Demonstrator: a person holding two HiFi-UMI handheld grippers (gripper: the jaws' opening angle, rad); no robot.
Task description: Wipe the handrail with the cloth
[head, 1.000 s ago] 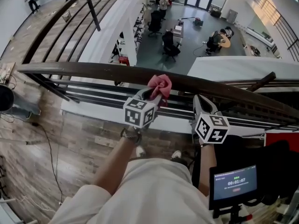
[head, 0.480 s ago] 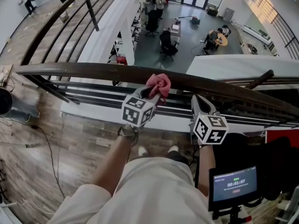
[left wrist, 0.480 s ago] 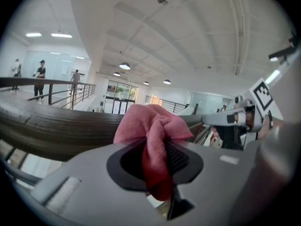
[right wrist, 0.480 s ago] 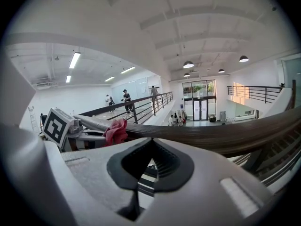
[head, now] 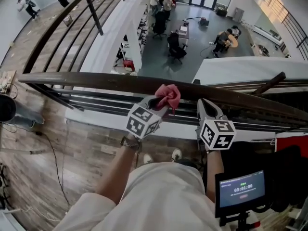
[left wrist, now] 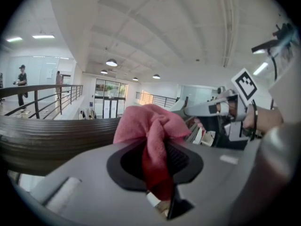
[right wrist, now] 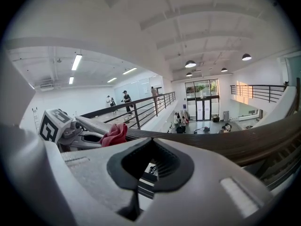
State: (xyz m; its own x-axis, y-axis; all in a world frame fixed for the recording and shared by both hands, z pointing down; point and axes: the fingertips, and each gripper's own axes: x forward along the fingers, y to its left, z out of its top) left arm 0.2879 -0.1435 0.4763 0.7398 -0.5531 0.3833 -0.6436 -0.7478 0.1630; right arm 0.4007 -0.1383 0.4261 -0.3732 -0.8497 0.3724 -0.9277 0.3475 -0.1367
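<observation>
A dark wooden handrail [head: 96, 82] runs across the head view over a balcony edge. My left gripper [head: 161, 101] is shut on a pink cloth [head: 168, 95], and the bunched cloth rests against the rail's near side. In the left gripper view the cloth [left wrist: 150, 131] sticks up between the jaws, with the handrail [left wrist: 51, 135] at the left. My right gripper [head: 204, 108] is shut and holds nothing, just below the rail to the right of the left one. The right gripper view shows the handrail [right wrist: 235, 140] ahead and the cloth [right wrist: 114, 134] at the left.
Horizontal metal bars [head: 96, 97] run under the rail. Far below lies an open floor with desks and people [head: 175, 40]. A second railing [head: 57, 28] leads off at the upper left. A small screen [head: 240, 189] sits at my lower right. Wood flooring [head: 48, 158] is underfoot.
The left gripper with the cloth has shifted slightly right along the rail. The right gripper has stayed where it was.
</observation>
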